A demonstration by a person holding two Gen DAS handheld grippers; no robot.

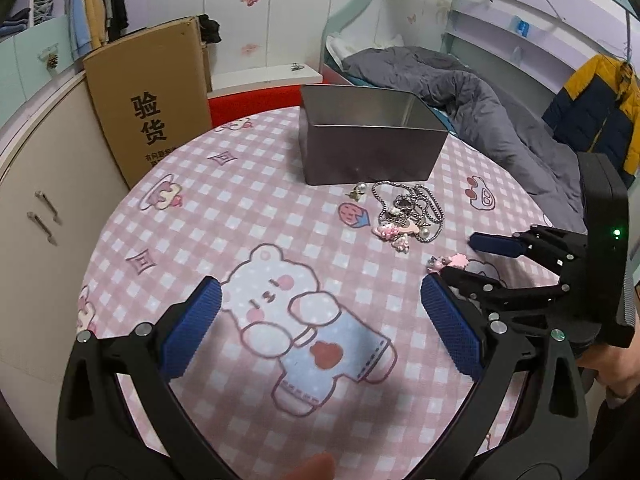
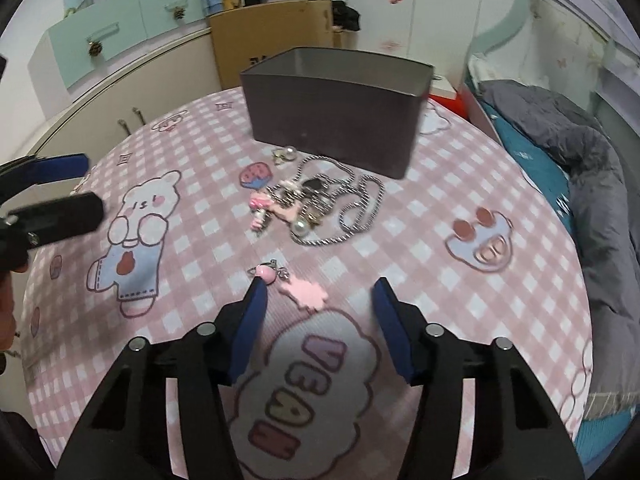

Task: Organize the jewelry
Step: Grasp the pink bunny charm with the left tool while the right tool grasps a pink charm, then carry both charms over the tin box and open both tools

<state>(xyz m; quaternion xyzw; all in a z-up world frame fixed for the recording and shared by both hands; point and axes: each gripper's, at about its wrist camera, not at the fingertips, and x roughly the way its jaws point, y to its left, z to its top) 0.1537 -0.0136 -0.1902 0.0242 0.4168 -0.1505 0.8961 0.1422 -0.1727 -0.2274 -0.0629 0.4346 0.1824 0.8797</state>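
Right wrist view has the right tongs (image 2: 318, 300) spread wide and empty, low over the table (image 2: 500, 312), with a pink charm (image 2: 290, 284) lying just ahead of the tips, its round bead close to the left pad. My read is that this loose charm is the pick in hand: the tongs should drop so both pads straddle the flat pink piece, then close gently, since it is thin and lies flush on the checked cloth. Aiming for the rounder bead end looks safer than pinching the flat edge.

Further back sits a tangle: a silver chain (image 2: 352, 208) looped over itself, with pearls and small pink pieces (image 2: 264, 204) caught among it. A pearl earring (image 2: 286, 154) lies just before the grey metal box (image 2: 336, 120), which stands open, its inside hidden from here.

Over on the left, the left tongs (image 1: 320, 312) hang wide open too, holding nothing, above the printed bear.
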